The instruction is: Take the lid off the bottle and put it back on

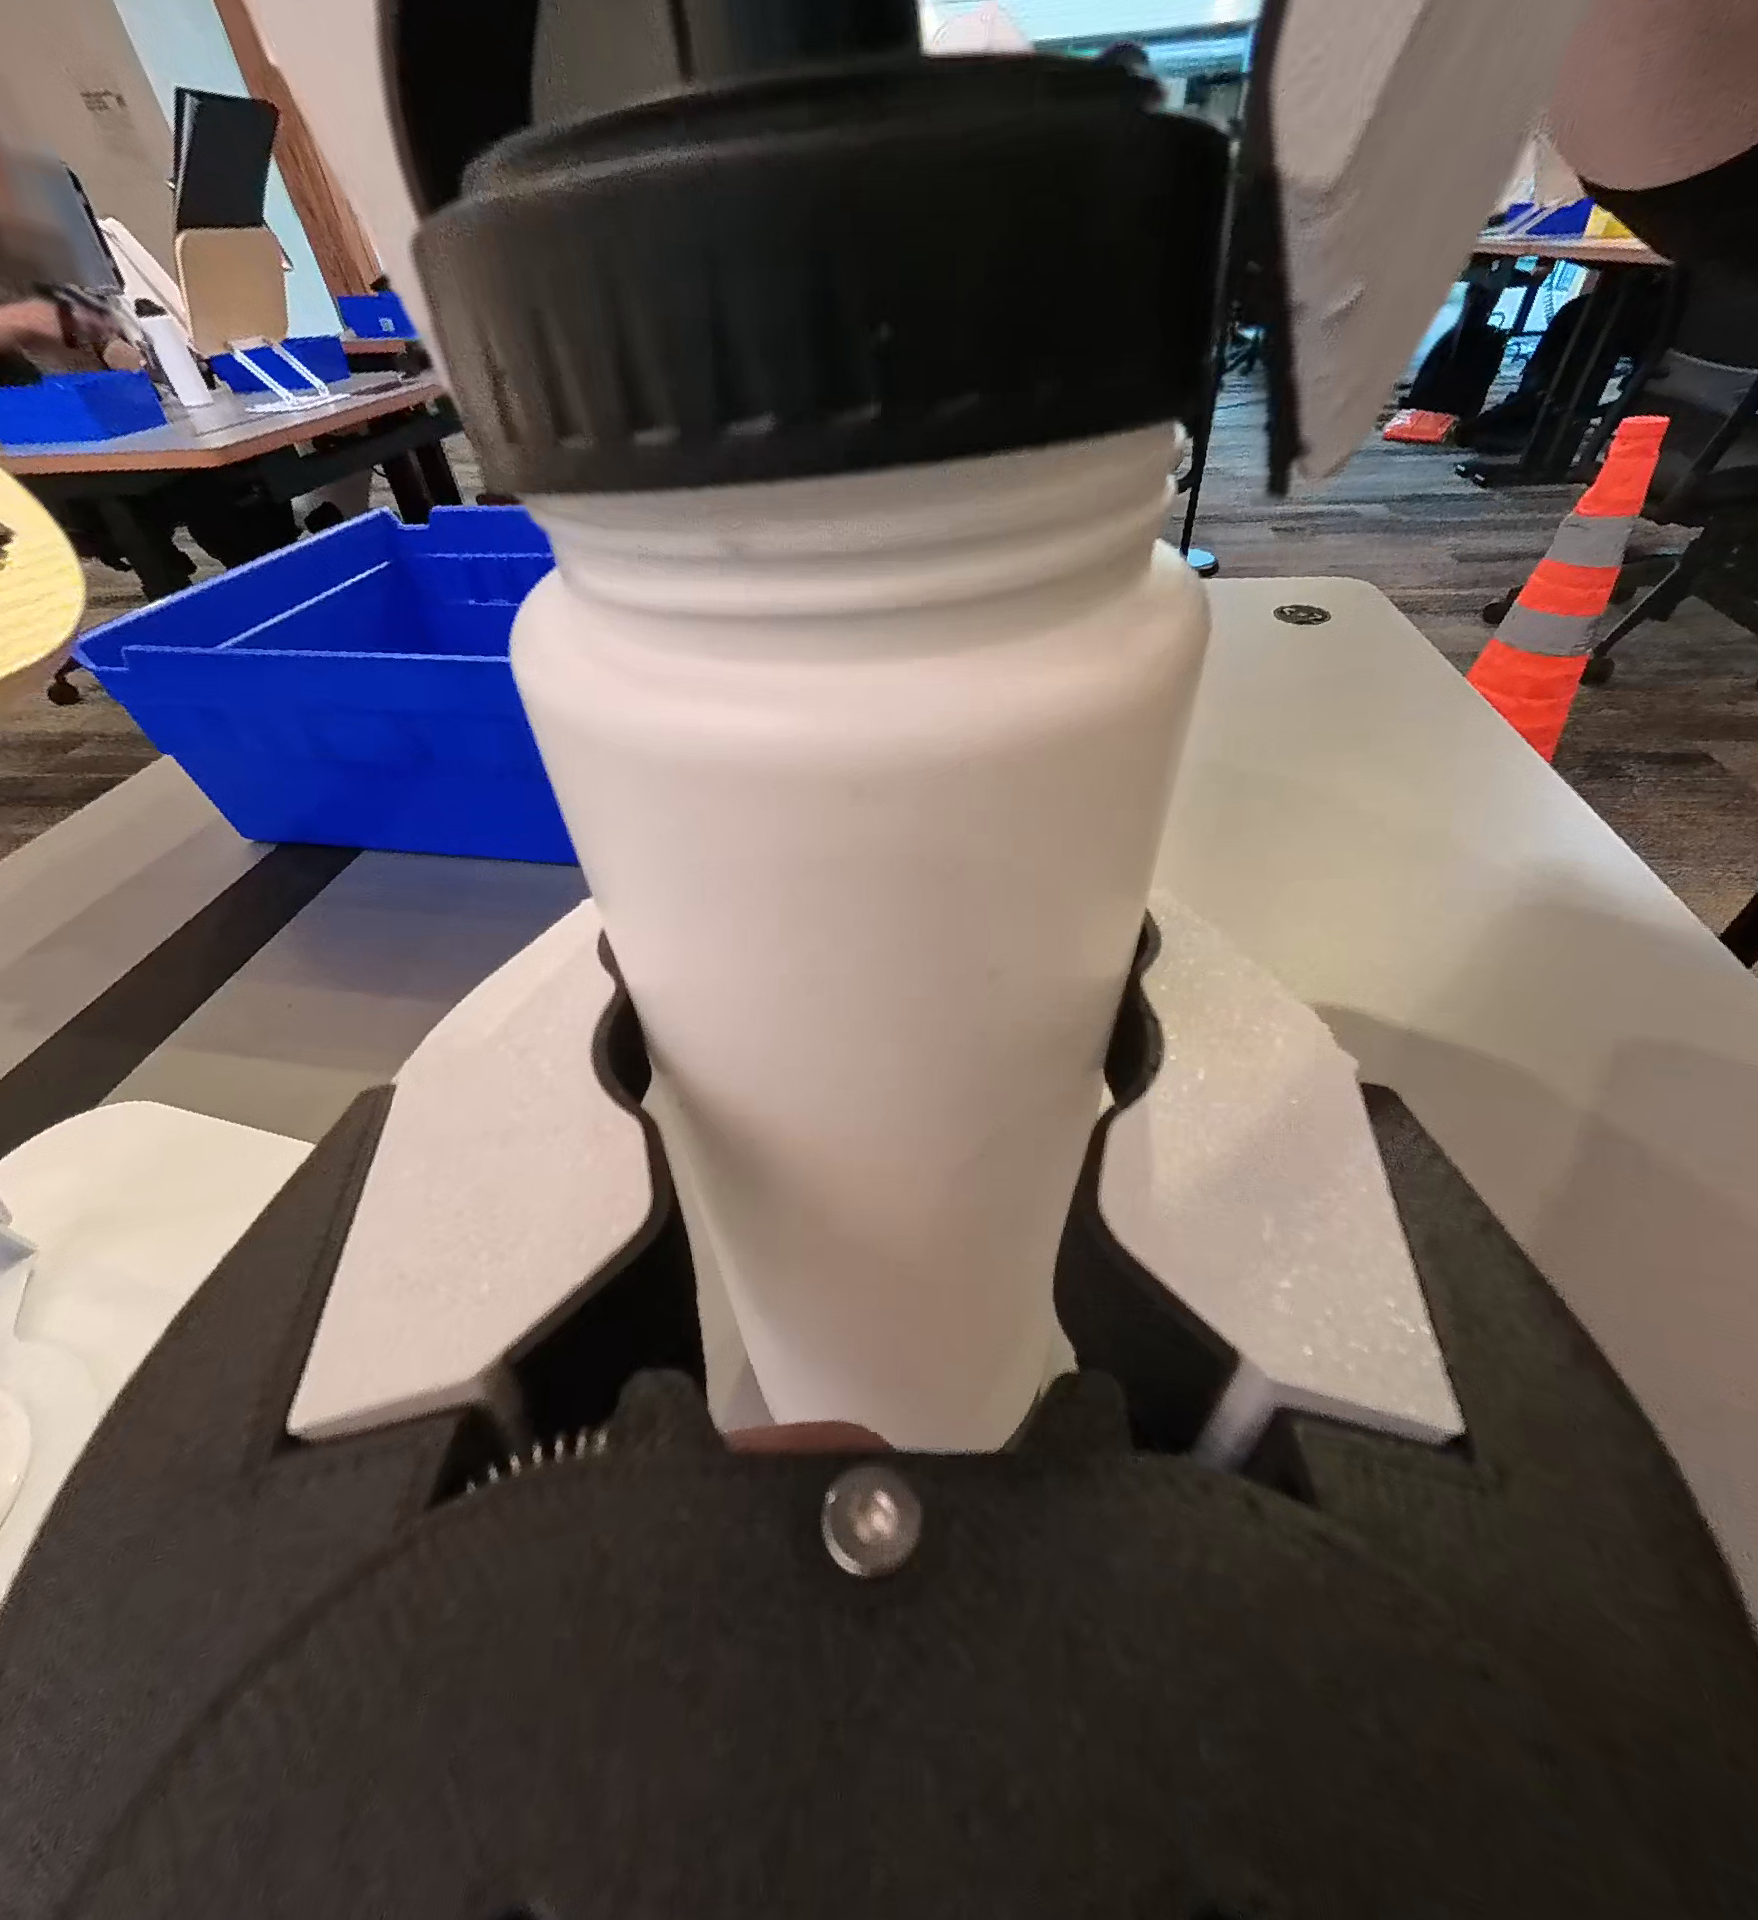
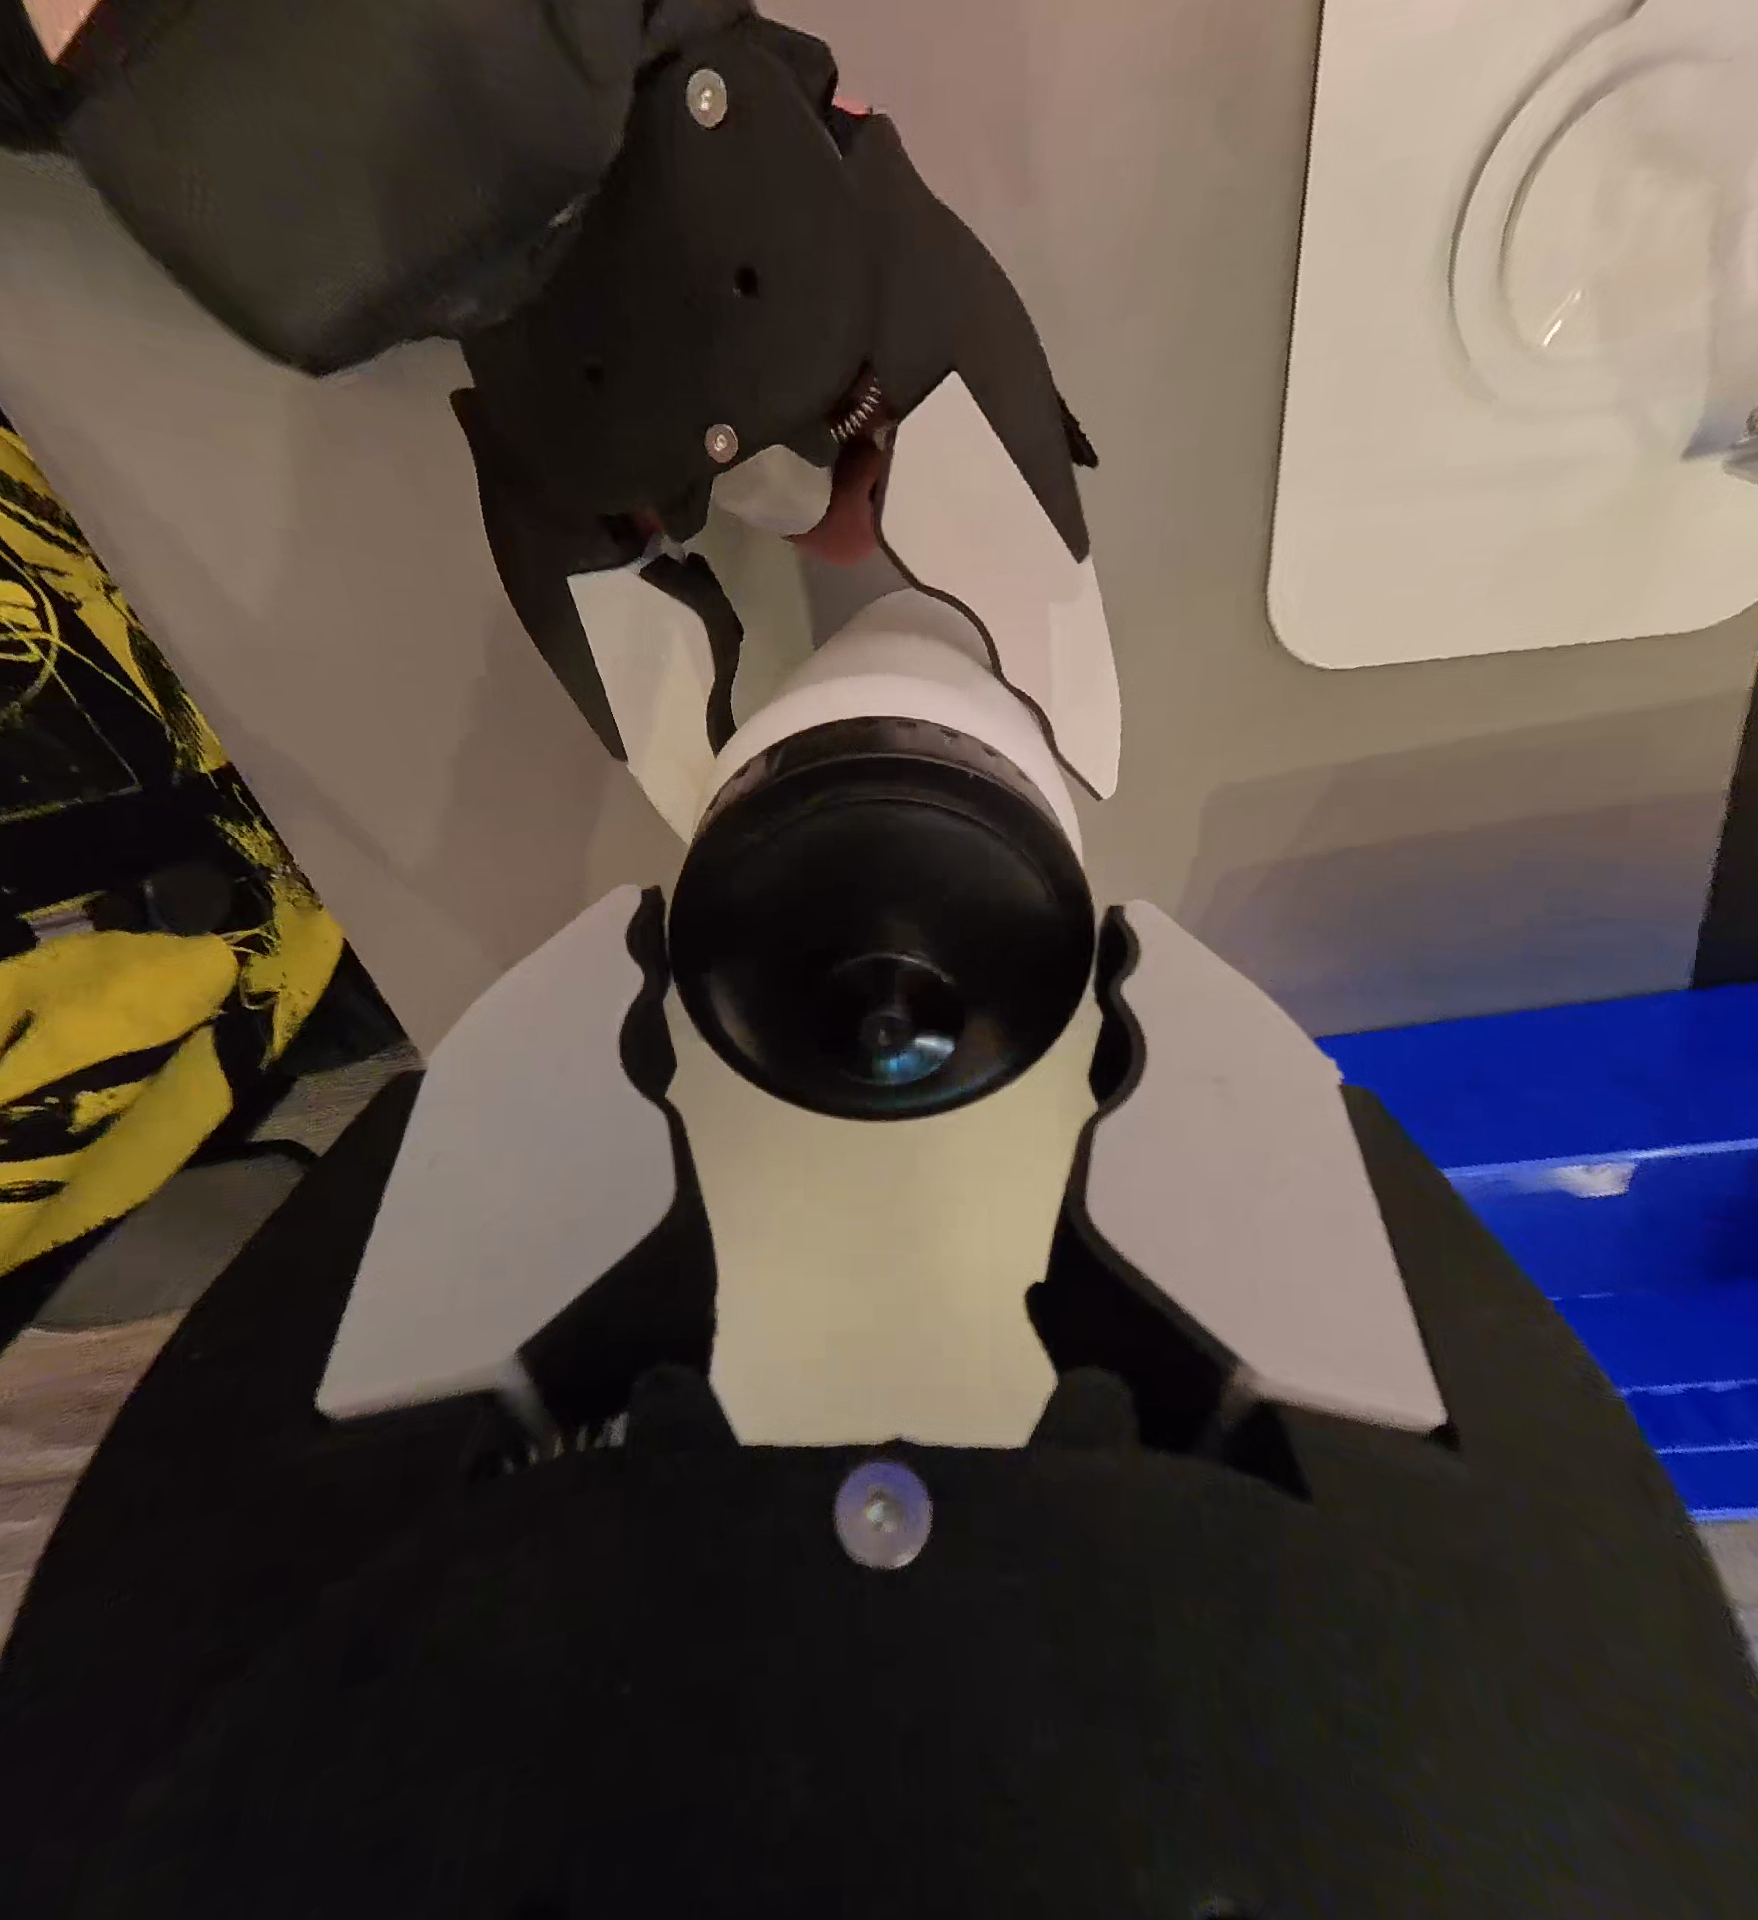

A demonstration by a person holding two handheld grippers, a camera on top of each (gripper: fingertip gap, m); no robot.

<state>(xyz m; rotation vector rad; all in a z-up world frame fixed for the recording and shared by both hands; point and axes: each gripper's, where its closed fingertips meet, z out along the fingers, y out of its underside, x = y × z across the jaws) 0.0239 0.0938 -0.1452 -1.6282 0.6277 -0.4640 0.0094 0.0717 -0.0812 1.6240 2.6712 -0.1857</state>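
Observation:
A white bottle (image 1: 854, 779) stands upright between the fingers of my left gripper (image 1: 880, 940), which is shut on its lower body. A black ribbed lid (image 1: 823, 301) sits on the neck, slightly tilted, with the white threads showing below it. My right gripper (image 2: 880, 909) comes down from above and its fingers (image 1: 1374, 208) close on the sides of the lid (image 2: 880, 987). The right wrist view looks down on the lid's top, with the bottle (image 2: 885, 675) and my left gripper (image 2: 875, 727) beyond it.
A white table (image 1: 1426, 883) lies below. A blue bin (image 1: 335, 707) stands behind the bottle to the left. A white tray (image 2: 1477, 468) holds a clear plastic piece. An orange cone (image 1: 1581, 582) stands on the floor to the right. Desks and chairs are farther off.

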